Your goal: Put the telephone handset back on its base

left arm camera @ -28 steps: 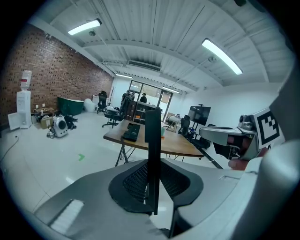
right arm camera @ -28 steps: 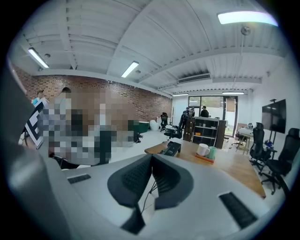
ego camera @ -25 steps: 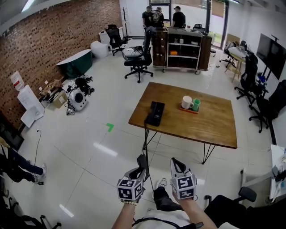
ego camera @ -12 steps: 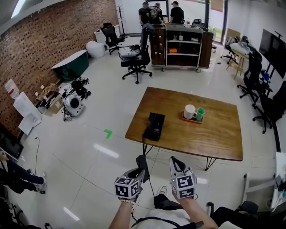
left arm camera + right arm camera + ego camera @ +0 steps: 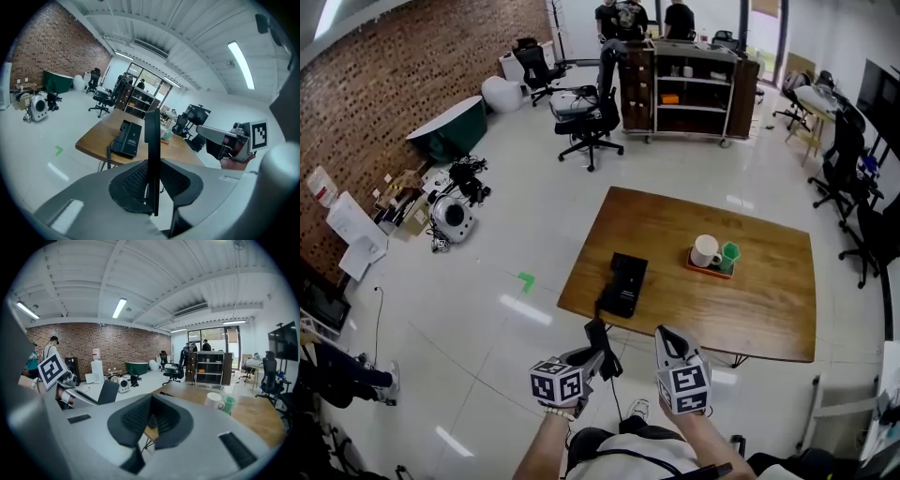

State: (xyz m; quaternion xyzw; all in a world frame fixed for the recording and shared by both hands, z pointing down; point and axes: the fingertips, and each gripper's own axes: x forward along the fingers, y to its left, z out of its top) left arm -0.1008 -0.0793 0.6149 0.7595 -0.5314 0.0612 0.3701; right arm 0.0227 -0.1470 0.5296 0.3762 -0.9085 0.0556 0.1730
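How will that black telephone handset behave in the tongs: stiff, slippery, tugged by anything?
The black telephone handset stands straight in the left tongs, so it is probably stiff. Its smooth, narrow body might twist in the grip. The coiled black cord hanging off the wooden table will likely tug back springily.

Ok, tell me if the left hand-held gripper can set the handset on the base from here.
Probably not yet. The left hand-held gripper, shut on the handset, hangs over the floor short of the table. The base lies at the near edge with nothing before it.
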